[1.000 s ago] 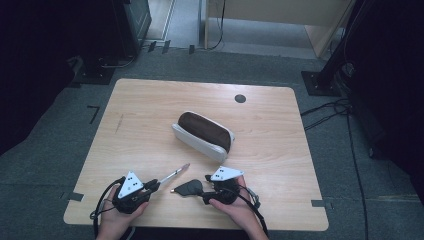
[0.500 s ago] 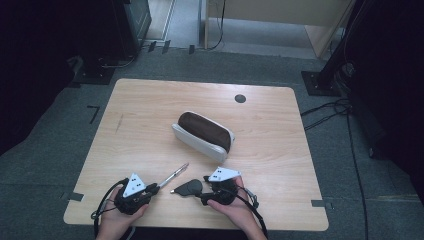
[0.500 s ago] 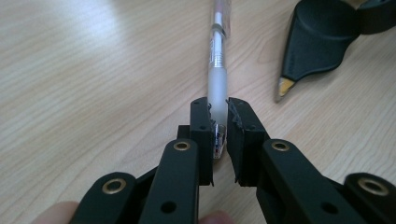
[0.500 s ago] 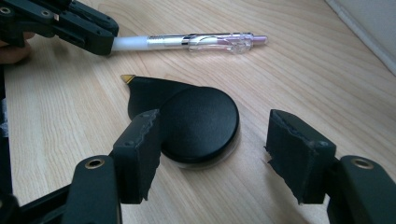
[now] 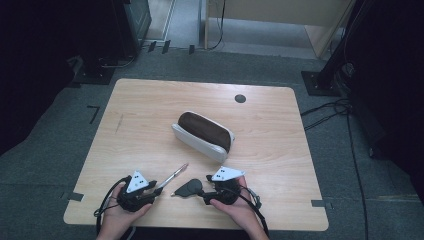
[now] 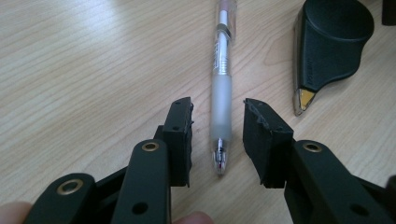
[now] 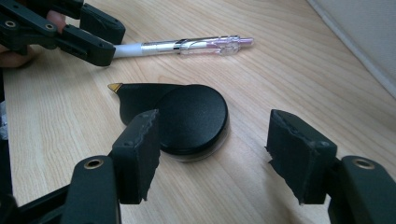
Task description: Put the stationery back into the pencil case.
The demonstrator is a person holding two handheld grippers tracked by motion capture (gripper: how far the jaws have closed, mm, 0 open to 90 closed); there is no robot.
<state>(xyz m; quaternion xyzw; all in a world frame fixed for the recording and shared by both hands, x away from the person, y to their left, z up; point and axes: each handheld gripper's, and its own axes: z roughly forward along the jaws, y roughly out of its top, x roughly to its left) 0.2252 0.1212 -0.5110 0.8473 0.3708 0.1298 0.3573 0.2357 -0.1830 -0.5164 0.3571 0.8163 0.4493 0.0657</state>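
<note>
High view: left gripper [image 5: 156,188] sits at lower left of frame, near the front edge of the worktop [image 5: 150,110], w/ a hand [image 5: 117,217] behind it. Its jaws have just been opening; in the left gripper view they stand apart either side of the pen [image 6: 221,88], pads not pressing on it. Pen lies flat on the wood, tip end between the jaws at lower centre of that frame, barrel running up to the top edge. In the high view the pen slants up and right from the left gripper, lower centre.

Right gripper [image 5: 204,192] is at lower centre-right of the high view, hand [image 5: 240,212] behind. Right gripper view: jaws open wide, nothing pressed. The black round-bodied tool [image 7: 180,116], w/ a yellowish tip at its pointed end, lies on the worktop just ahead of the left-hand jaw, centre frame; whether that jaw touches it, can't tell. Pen lies beyond it across the upper part of that frame, left gripper's jaws around its near end at upper left.

White pouch w/ brown top [image 5: 202,136] rests mid-worktop, well apart from both grippers. Small dark round hole [image 5: 240,98] near the far edge.
</note>
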